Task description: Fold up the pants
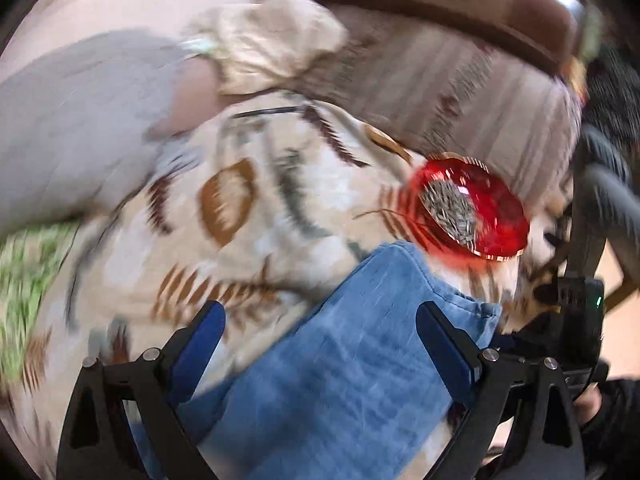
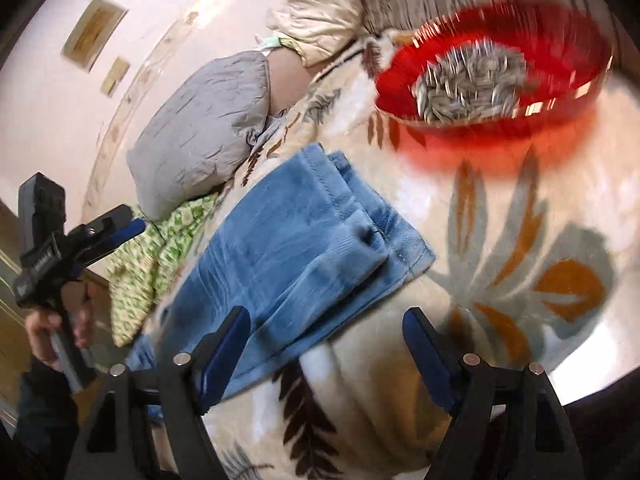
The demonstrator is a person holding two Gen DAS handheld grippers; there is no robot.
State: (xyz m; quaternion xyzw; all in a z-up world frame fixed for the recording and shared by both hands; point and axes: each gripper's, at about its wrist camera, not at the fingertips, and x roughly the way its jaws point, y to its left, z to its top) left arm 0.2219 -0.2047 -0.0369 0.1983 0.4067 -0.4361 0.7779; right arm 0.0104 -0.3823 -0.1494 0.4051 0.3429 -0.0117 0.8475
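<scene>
The folded blue pants (image 1: 340, 360) are seen lying on the leaf-patterned blanket (image 1: 248, 232) just below a red bowl of seeds (image 1: 468, 212), with the left gripper (image 1: 320, 344) held wide apart above them, nothing being clasped between its blue-padded fingers (image 1: 200, 344).

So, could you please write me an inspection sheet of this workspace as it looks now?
Surface: leaf-patterned blanket.
Job's things: blue pants, folded into a layered stack, lying flat.
Clutter: red bowl of seeds beyond the pants; grey pillow, cream pillow, green patterned cloth.
Grippers: left gripper open above the pants; right gripper open, holding nothing.
Cables: nothing seen.
Surroundings: pale wall with frames.
</scene>
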